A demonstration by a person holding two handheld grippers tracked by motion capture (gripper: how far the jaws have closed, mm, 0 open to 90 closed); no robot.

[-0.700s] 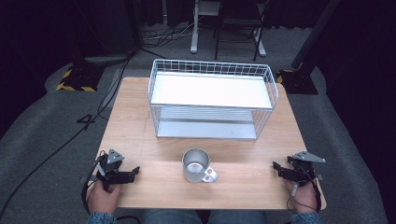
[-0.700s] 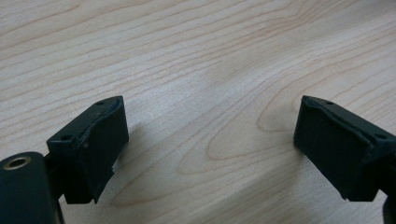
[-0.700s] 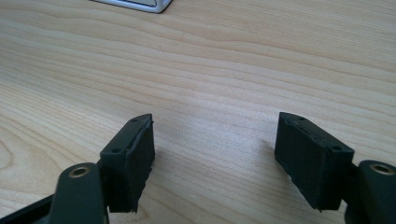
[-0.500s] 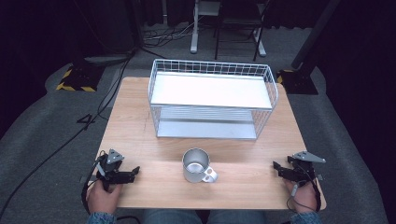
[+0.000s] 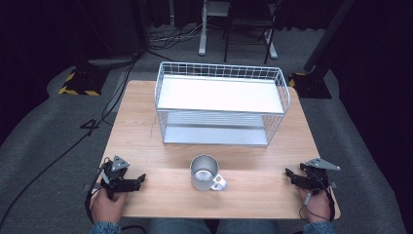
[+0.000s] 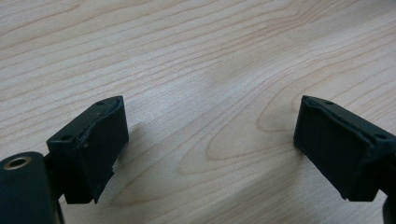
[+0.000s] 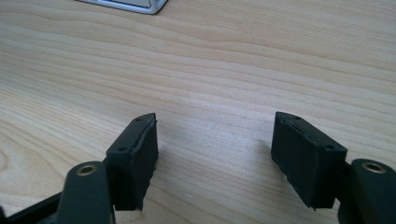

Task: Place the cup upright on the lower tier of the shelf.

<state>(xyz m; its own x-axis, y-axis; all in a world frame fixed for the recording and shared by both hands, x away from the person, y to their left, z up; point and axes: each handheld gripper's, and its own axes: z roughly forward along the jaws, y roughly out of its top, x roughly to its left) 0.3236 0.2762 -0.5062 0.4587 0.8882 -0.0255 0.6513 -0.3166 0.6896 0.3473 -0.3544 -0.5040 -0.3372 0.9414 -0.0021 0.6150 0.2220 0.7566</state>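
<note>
In the high view the person's forearms run off the near edge, so just the hands and a strip of sleeve show. The metal mug [image 5: 204, 172] faces up, but its inside is too small to make out. In the right gripper view the far edge cuts the wire rack [image 7: 135, 5] down to one base corner.

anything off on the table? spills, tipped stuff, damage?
Nothing stands out. The metal mug stands upright on the wooden table, in front of the white wire rack, which sits square. No spills. Both the left gripper and right gripper rest open at the near corners.
</note>
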